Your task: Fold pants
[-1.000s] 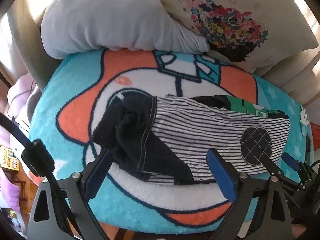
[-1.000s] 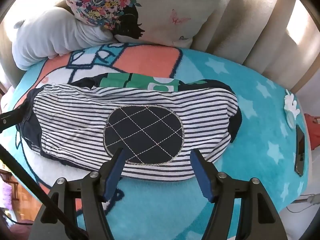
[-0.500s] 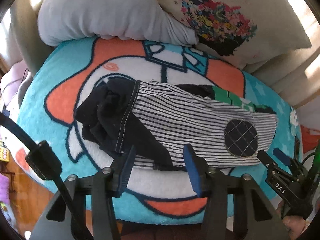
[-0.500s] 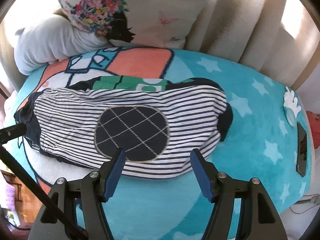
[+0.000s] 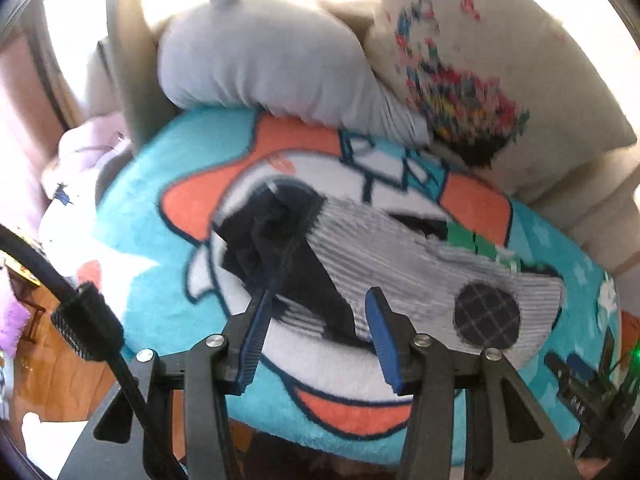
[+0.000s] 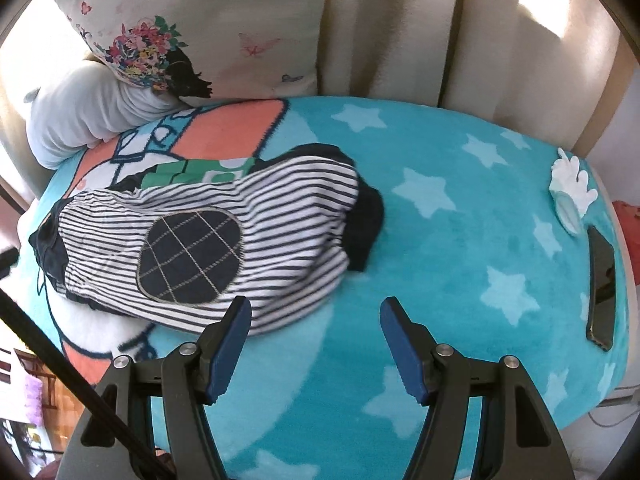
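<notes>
The striped pants [image 6: 248, 232] lie folded into a long bundle on the teal cartoon blanket [image 6: 460, 248], with a dark round quilted patch [image 6: 190, 256] on top and dark fabric at both ends. In the left wrist view the pants [image 5: 400, 256] lie ahead, a dark bunched end [image 5: 272, 232] at the left. My left gripper [image 5: 318, 308] is open and empty, just above the pants' near edge. My right gripper [image 6: 316, 312] is open and empty, over the blanket by the pants' right end. The right gripper's tip also shows in the left wrist view [image 5: 576, 364].
A grey pillow [image 5: 264, 64] and a floral cushion [image 6: 200, 28] lean at the back. A black phone [image 6: 602, 284] and a white hand-shaped object [image 6: 568, 188] lie at the blanket's right edge. The blanket's front edge drops to a wooden floor [image 5: 44, 368].
Both grippers have pulled back and up from the pants. The left jaws narrowed but stay open. The right gripper has swung right, past the pants' end. The pants lie still.
</notes>
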`<state>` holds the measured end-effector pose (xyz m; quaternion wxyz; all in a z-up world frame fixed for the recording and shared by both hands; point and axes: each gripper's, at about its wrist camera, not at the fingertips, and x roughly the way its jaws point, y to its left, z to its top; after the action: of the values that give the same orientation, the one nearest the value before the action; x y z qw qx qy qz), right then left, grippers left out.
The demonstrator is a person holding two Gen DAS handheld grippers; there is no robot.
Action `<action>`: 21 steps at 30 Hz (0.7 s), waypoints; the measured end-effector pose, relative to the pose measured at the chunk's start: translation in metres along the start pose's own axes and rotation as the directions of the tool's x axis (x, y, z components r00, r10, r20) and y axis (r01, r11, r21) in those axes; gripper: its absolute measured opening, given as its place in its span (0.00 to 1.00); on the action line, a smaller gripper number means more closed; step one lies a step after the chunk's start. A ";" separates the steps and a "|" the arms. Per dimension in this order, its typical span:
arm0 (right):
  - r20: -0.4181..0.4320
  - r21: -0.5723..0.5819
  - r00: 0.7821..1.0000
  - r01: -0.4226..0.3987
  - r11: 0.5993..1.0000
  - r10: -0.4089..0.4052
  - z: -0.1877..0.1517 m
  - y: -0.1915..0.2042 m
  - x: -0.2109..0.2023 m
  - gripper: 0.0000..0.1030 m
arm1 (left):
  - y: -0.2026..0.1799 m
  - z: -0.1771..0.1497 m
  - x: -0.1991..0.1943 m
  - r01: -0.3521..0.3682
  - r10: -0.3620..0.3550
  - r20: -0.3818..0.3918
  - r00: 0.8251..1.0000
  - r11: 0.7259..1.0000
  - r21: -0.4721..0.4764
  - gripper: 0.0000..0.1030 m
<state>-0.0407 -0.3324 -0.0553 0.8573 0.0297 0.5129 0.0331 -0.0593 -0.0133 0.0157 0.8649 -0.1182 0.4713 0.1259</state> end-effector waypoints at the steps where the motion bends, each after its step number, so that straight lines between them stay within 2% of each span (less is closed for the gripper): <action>1: 0.001 -0.002 1.000 -0.006 1.000 0.006 -0.001 -0.005 -0.001 0.69 | 0.001 0.002 -0.012 -0.028 0.028 0.051 0.998 1.000 -0.015 0.46; 4: 0.010 -0.010 1.000 -0.020 1.000 0.020 -0.002 -0.014 -0.003 0.69 | 0.007 0.009 -0.039 -0.071 0.080 0.170 0.982 0.996 -0.058 0.48; 7: 0.022 -0.015 0.999 -0.033 0.999 0.034 -0.002 -0.023 -0.006 0.69 | 0.015 0.012 -0.060 -0.055 0.078 0.270 0.960 0.994 -0.089 0.65; 8: 0.026 -0.014 0.999 -0.038 0.999 0.039 -0.003 -0.027 -0.007 0.69 | 0.017 0.012 -0.068 -0.075 0.101 0.299 0.949 0.992 -0.098 0.69; 10: 0.028 -0.008 0.998 -0.051 0.999 0.051 -0.003 -0.033 -0.007 0.69 | 0.015 0.016 -0.075 -0.137 0.159 0.319 0.934 0.986 -0.090 0.70; 13: 0.020 -0.004 0.998 -0.064 0.998 0.064 -0.006 -0.037 -0.004 0.69 | 0.012 0.018 -0.079 -0.229 0.243 0.313 0.918 0.970 -0.083 0.81; 16: 0.005 -0.006 0.997 -0.079 0.997 0.079 -0.010 -0.038 0.000 0.69 | 0.012 0.018 -0.073 -0.238 0.247 0.267 0.932 0.969 -0.067 0.81; 17: -0.003 -0.006 0.996 -0.086 0.996 0.086 -0.012 -0.038 0.003 0.69 | 0.012 0.018 -0.067 -0.238 0.244 0.229 0.942 0.970 -0.056 0.81; 19: -0.017 -0.005 0.995 -0.096 0.995 0.096 -0.013 -0.035 0.008 0.69 | 0.016 0.018 -0.054 -0.189 0.195 0.163 0.967 0.981 -0.050 0.81; 21: -0.030 0.001 0.993 -0.110 0.994 0.110 -0.013 -0.034 0.012 0.69 | 0.022 0.018 -0.044 -0.139 0.146 0.120 0.982 0.988 -0.060 0.81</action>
<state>-0.0454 -0.3645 -0.0752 0.8463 0.0571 0.5234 0.0808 -0.0752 0.0084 0.0605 0.8780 -0.0983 0.4204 0.2066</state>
